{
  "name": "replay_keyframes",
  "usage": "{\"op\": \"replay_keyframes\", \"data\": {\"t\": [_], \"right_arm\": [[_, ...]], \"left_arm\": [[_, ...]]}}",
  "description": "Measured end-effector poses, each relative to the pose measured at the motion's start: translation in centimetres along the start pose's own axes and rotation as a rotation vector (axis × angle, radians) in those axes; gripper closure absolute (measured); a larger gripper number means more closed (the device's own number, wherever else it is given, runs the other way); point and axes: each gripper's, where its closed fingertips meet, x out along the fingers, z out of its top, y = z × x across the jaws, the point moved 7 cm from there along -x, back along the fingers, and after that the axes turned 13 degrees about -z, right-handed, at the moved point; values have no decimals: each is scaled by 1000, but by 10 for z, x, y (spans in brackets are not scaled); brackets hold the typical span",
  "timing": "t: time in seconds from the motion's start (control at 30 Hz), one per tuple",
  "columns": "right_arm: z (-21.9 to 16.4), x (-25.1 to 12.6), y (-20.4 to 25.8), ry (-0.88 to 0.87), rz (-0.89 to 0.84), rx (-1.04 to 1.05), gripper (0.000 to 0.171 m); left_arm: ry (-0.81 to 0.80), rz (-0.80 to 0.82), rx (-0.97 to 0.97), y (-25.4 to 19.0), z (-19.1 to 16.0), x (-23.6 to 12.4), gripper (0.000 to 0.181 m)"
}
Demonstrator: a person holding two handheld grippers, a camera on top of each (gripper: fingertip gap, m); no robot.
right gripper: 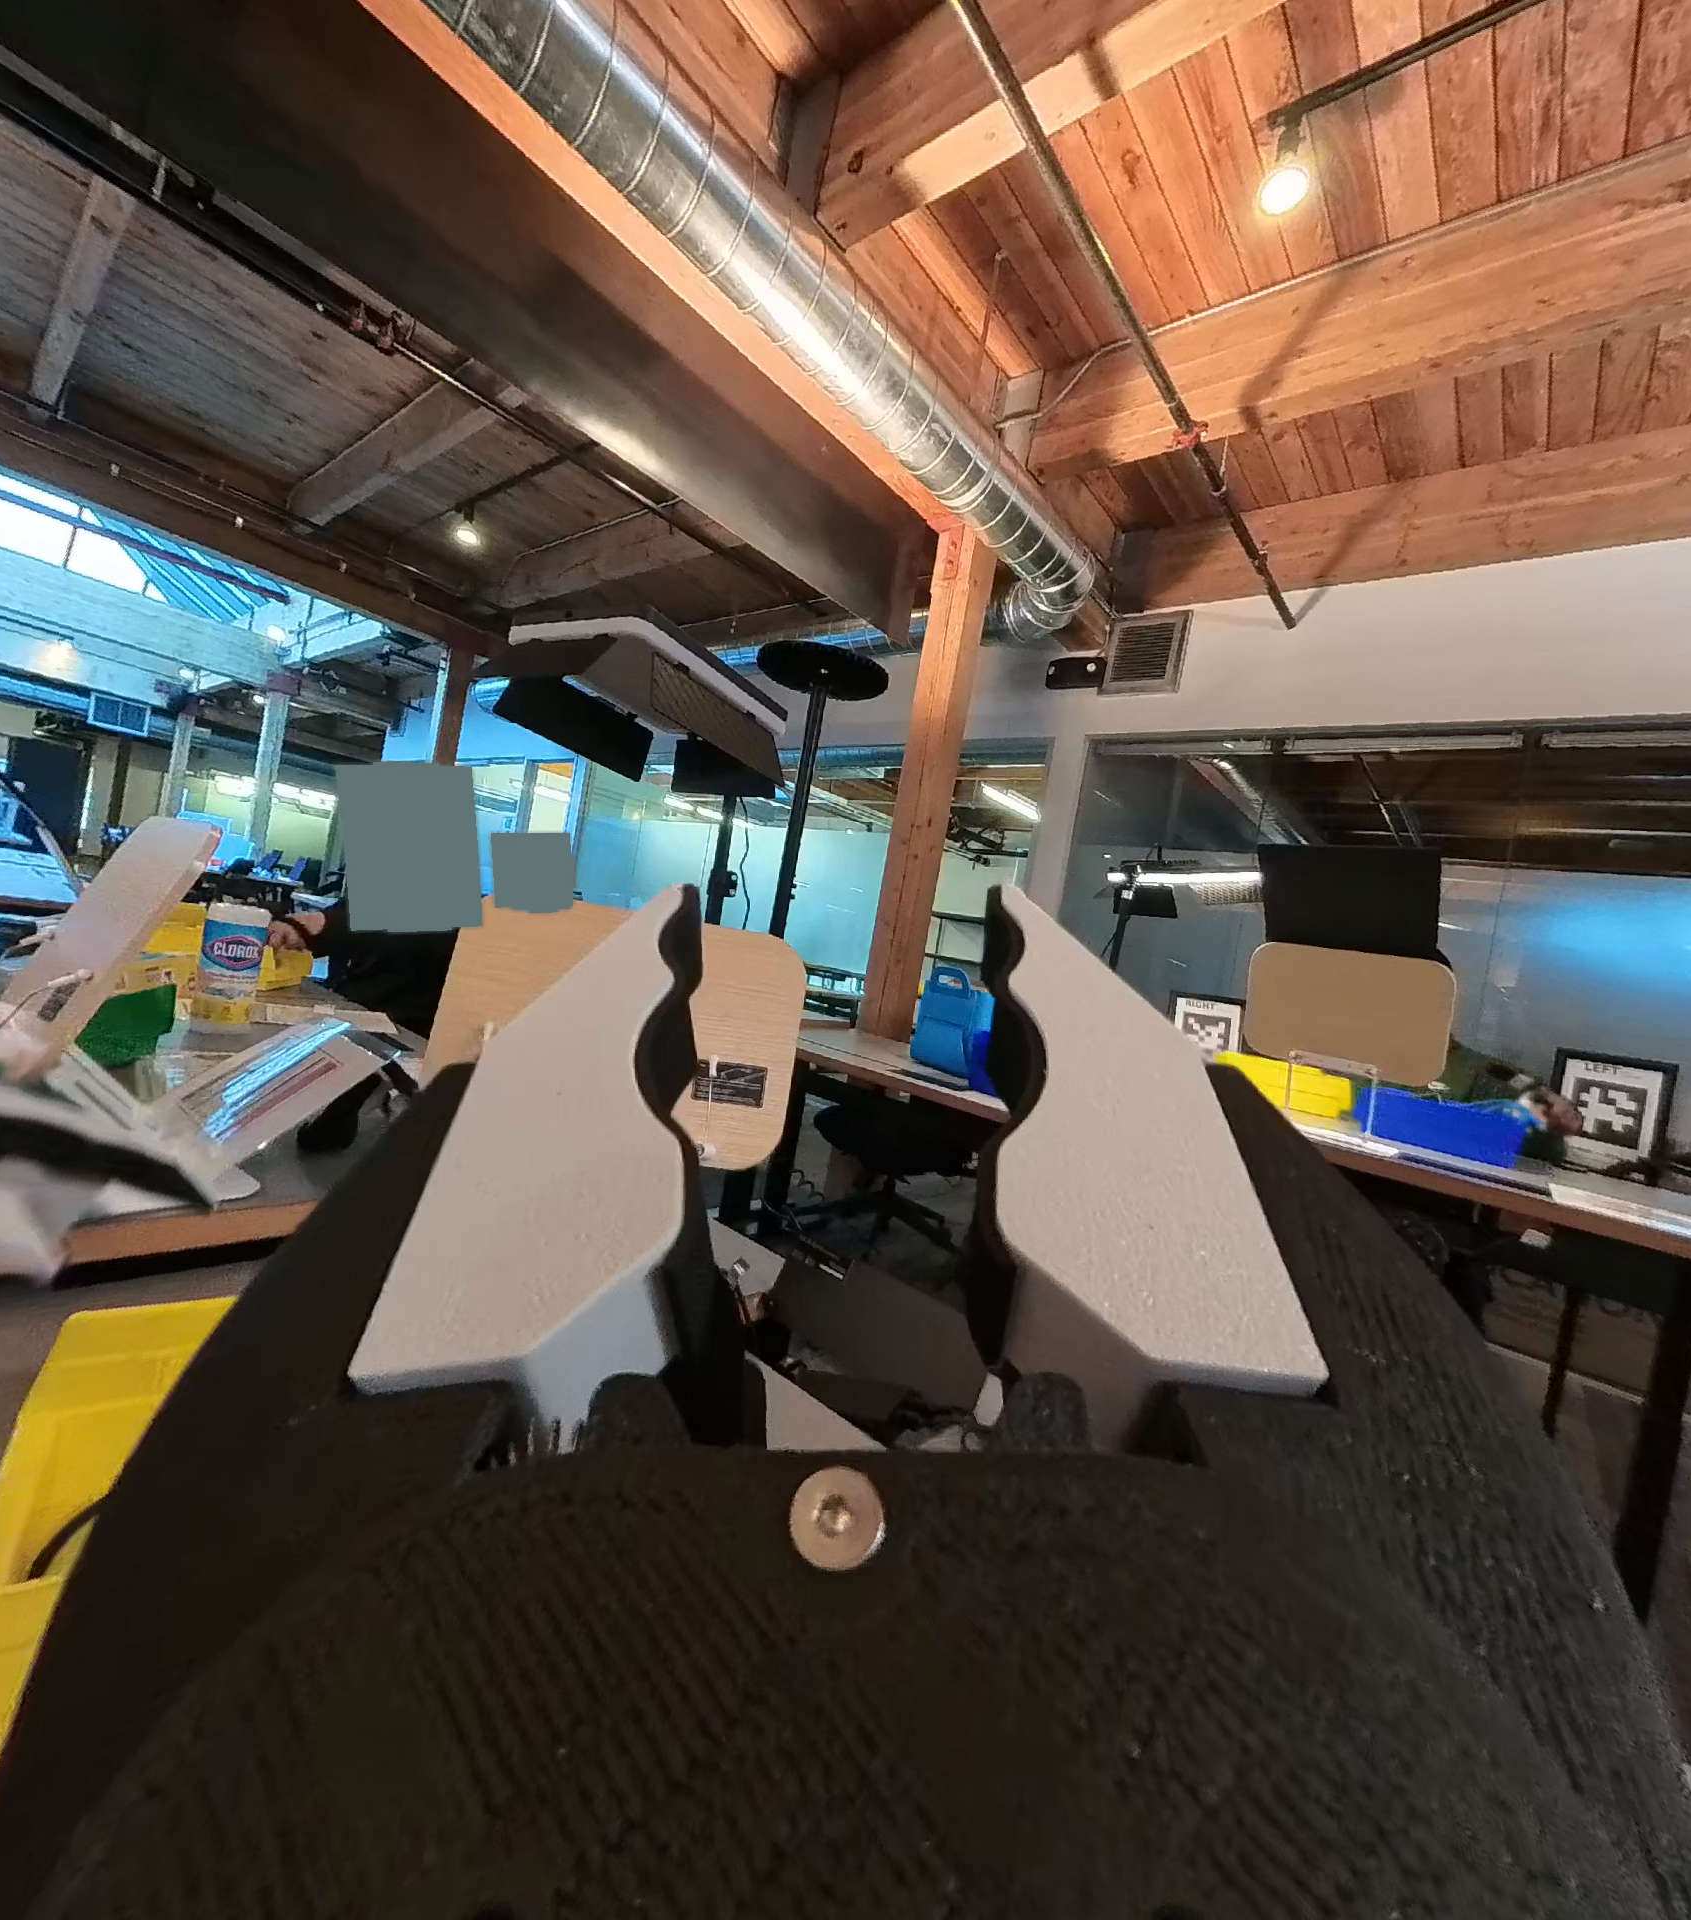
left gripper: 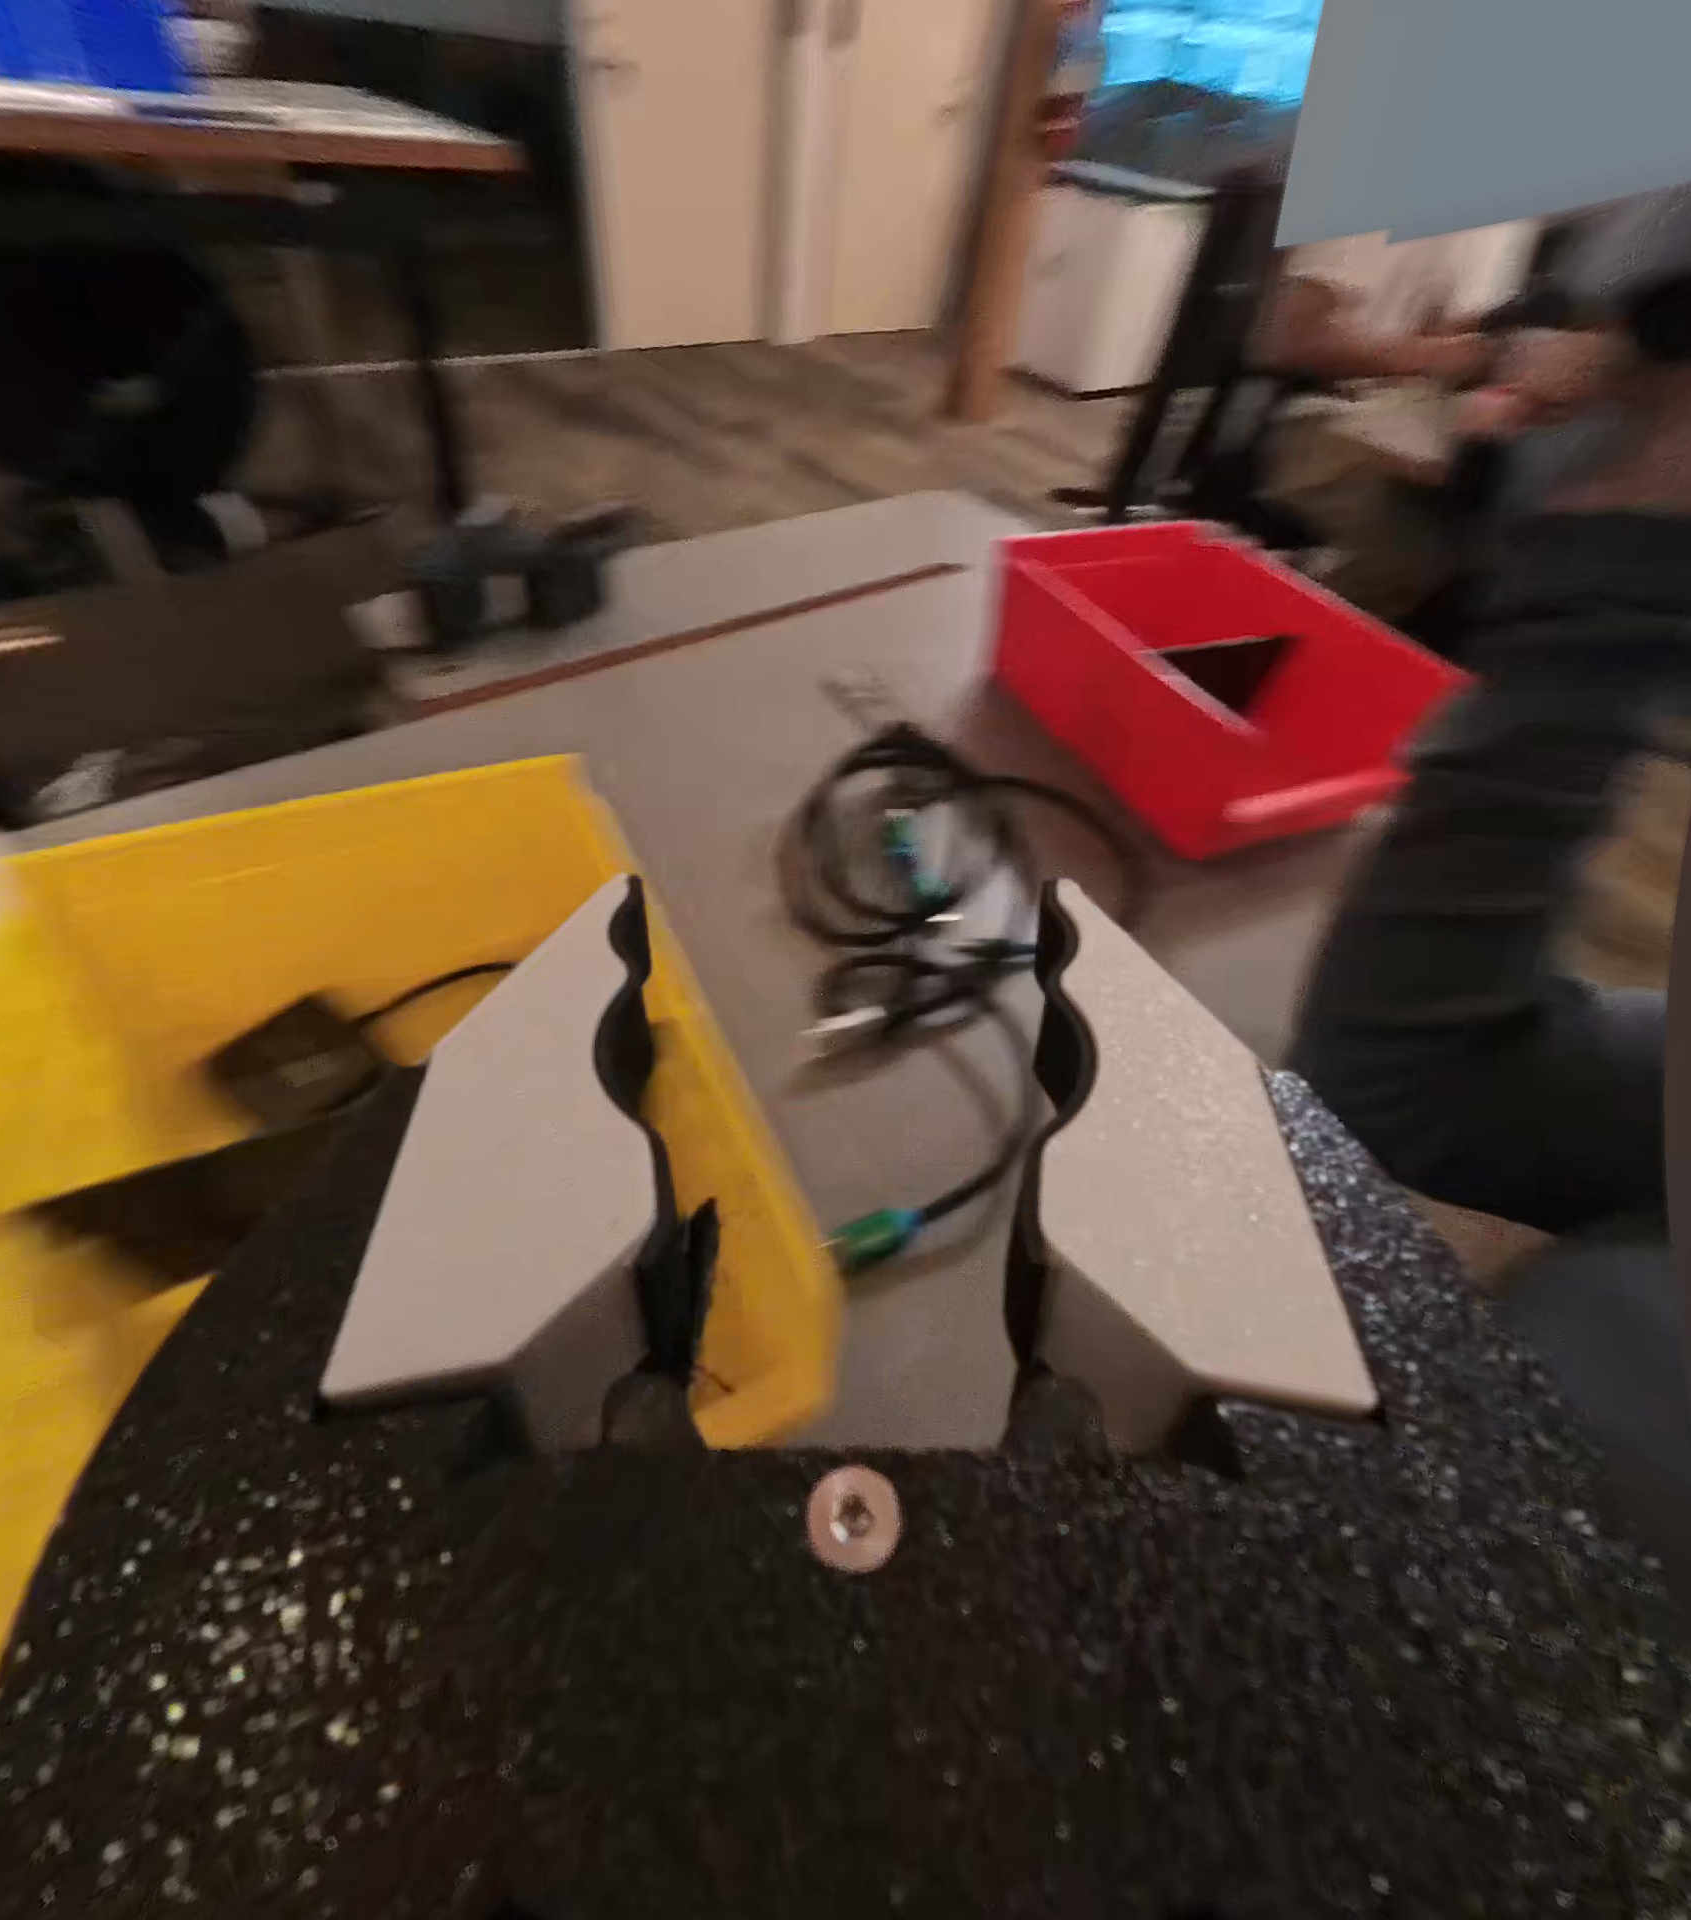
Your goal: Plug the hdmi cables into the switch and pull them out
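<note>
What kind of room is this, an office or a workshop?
Probably an open-plan workshop or lab office: exposed wooden ceiling beams with a metal duct, long desks carrying parts bins, and lights on stands. Cables lie loose on the nearest table.

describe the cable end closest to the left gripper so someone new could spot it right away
Start at the yellow bin on the grey table. Just off its near right corner, between the left gripper fingers, lies a cable plug. Unlike the other black cable ends, it is wrapped in green.
</note>
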Motion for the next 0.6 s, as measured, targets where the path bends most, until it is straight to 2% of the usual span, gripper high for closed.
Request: {"op": "replay_keyframes", "data": {"t": [0.13, 0.2, 0.23, 0.3, 0.37, 0.47, 0.5, 0.6], "right_arm": [[-4, 5, 5, 25, 7, -17, 118], [-5, 7, 9, 34, 12, -28, 118], [-6, 8, 10, 41, 13, -36, 118], [-9, 10, 11, 64, -4, -65, 118], [-17, 14, 7, 115, -56, -131, 118], [-39, 25, -6, 230, -158, -240, 119], [-49, 30, -11, 267, -177, -250, 125], [-96, 48, -27, 449, -165, -186, 126]], "left_arm": [[50, -235, -17, -46, -46, 93, 123], [139, -278, -69, -47, -70, 137, 152], [178, -252, -92, -39, -79, 157, 159], [240, -108, -124, -11, -91, 188, 161], [276, 40, -154, 17, -97, 203, 161], [261, 219, -133, 52, -98, 207, 166], [269, 270, -121, 62, -99, 206, 165], [261, 367, -110, 84, -97, 202, 166]]}}
